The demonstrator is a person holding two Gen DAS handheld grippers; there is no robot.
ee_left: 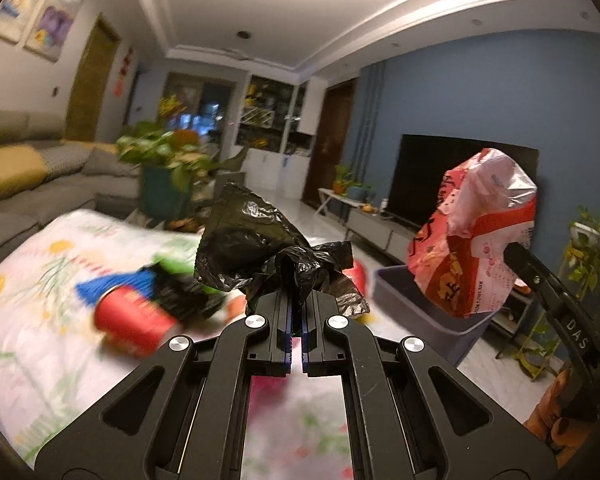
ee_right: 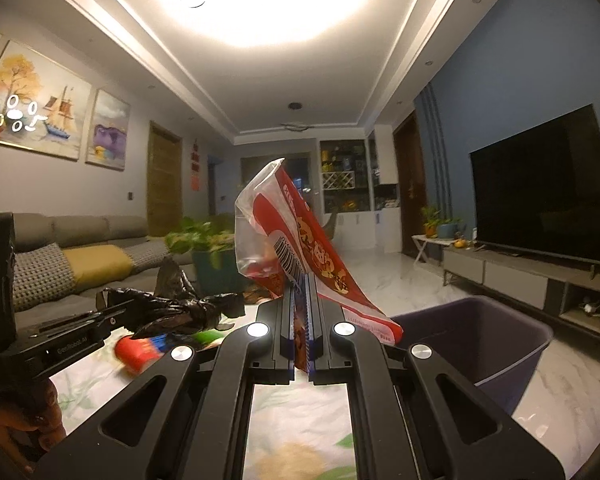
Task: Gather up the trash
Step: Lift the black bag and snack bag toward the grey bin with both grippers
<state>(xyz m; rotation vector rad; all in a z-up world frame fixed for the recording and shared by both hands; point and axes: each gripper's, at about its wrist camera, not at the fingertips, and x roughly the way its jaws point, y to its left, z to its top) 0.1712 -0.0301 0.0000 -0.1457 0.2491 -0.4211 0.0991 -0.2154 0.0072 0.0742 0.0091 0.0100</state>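
Note:
My left gripper (ee_left: 298, 300) is shut on a crumpled black plastic bag (ee_left: 256, 240), held up above the floral tablecloth (ee_left: 32, 320). In the right wrist view the same black plastic bag (ee_right: 180, 312) and left gripper (ee_right: 116, 316) show at the left. My right gripper (ee_right: 300, 292) is shut on a red and white snack wrapper (ee_right: 300, 240), which stands up from the jaws. In the left wrist view that snack wrapper (ee_left: 472, 236) hangs over the dark trash bin (ee_left: 416, 304). The trash bin (ee_right: 496, 340) stands open just right of the table.
A red paper cup (ee_left: 132, 320) lies on its side on the tablecloth with blue and green wrappers (ee_left: 140, 284) behind it. A potted plant (ee_left: 164, 176) stands beyond the table, a grey sofa (ee_left: 28, 176) at left, a TV (ee_right: 540, 188) on a low cabinet at right.

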